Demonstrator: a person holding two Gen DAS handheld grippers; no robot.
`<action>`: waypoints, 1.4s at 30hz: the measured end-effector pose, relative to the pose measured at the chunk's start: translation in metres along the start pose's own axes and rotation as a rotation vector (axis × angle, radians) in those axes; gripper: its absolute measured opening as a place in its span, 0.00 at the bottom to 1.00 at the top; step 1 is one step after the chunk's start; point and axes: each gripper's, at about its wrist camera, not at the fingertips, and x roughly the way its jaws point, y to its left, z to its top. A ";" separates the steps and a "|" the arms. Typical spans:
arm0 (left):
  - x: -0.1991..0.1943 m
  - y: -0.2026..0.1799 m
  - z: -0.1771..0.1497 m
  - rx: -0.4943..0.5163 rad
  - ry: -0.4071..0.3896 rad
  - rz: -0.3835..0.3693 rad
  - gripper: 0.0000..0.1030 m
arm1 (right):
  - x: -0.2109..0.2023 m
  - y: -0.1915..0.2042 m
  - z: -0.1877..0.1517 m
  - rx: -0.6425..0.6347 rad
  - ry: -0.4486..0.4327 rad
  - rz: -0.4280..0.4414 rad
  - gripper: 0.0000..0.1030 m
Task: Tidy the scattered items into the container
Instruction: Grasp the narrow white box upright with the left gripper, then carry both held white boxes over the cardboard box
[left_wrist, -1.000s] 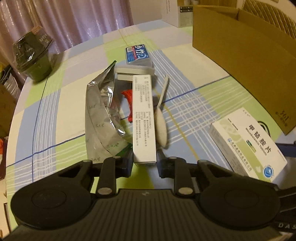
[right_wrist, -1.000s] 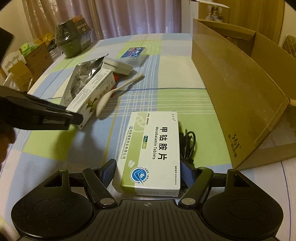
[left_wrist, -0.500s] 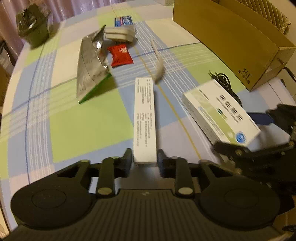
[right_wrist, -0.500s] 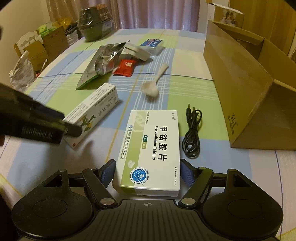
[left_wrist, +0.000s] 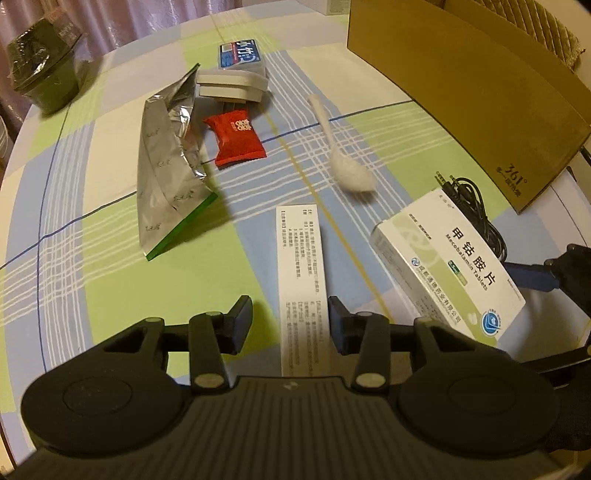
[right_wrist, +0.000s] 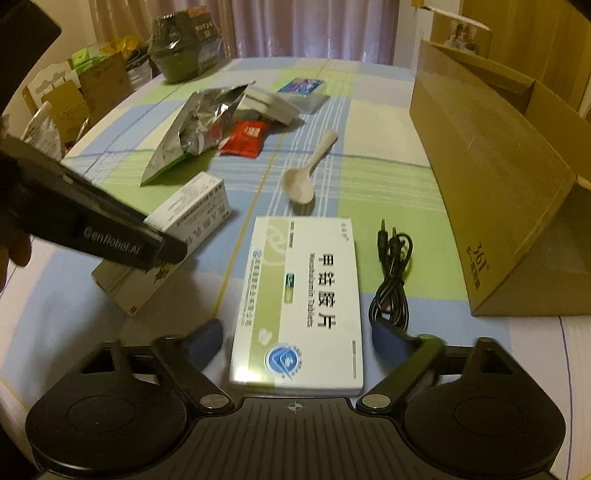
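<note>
Right gripper (right_wrist: 295, 338) jaws opening round tablet box (right_wrist: 301, 295); cardboard shelves only there

Dim warm indoor light, soft shadows, fisheye-bent edges, slight blur

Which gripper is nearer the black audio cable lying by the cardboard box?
Right. The right gripper straddles the Mecobalamin box, one finger beside the black audio cable. The left gripper sits across that box, around the narrow white box.

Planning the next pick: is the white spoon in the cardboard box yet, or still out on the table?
Out. The white spoon lies flat on the checked tablecloth, left of the cardboard box and apart from it.
</note>
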 end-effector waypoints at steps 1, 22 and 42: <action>0.000 0.001 -0.001 -0.001 0.001 -0.002 0.36 | 0.001 0.000 0.001 -0.002 0.001 0.002 0.91; -0.002 0.007 -0.004 -0.015 0.027 -0.028 0.21 | 0.009 0.000 0.005 0.019 0.031 -0.028 0.71; -0.072 -0.013 -0.030 -0.102 -0.044 -0.067 0.21 | -0.082 -0.013 0.005 0.051 -0.088 -0.065 0.71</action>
